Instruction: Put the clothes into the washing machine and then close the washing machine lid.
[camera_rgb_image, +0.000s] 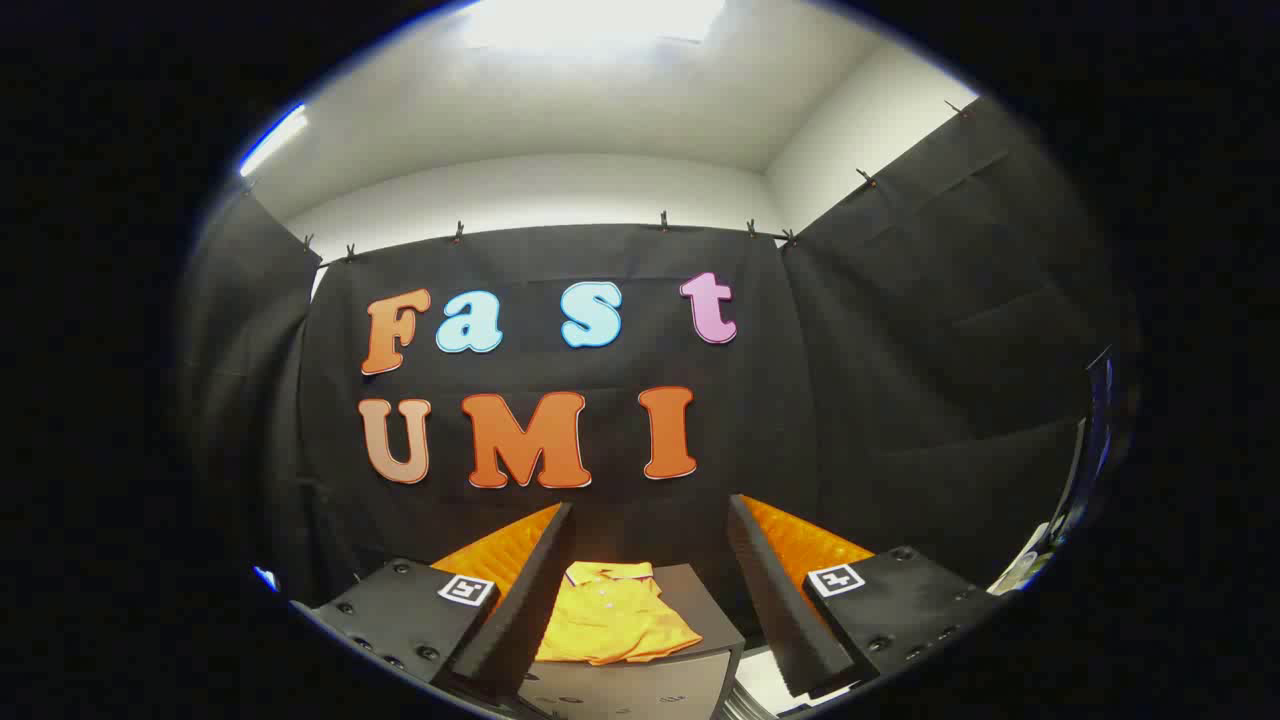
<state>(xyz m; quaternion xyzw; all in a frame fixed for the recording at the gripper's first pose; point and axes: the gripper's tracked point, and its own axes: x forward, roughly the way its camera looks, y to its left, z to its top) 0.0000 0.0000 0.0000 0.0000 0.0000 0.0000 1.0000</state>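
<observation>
A small yellow polo shirt (612, 622) lies folded flat on the top of a dark grey box-like surface (700, 600), straight ahead of me and below. My gripper (650, 560) stands open and wide, its two fingers (520, 600) spread to either side of the shirt and held above it. Nothing is between them. The shirt's collar points away from me, and its near edge hangs close to the front rim of the grey surface.
The black cloth wall of the booth rises close behind the grey surface and wraps round on both sides. A white patch (765, 680) lies low to the right of the grey box, beside the right finger.
</observation>
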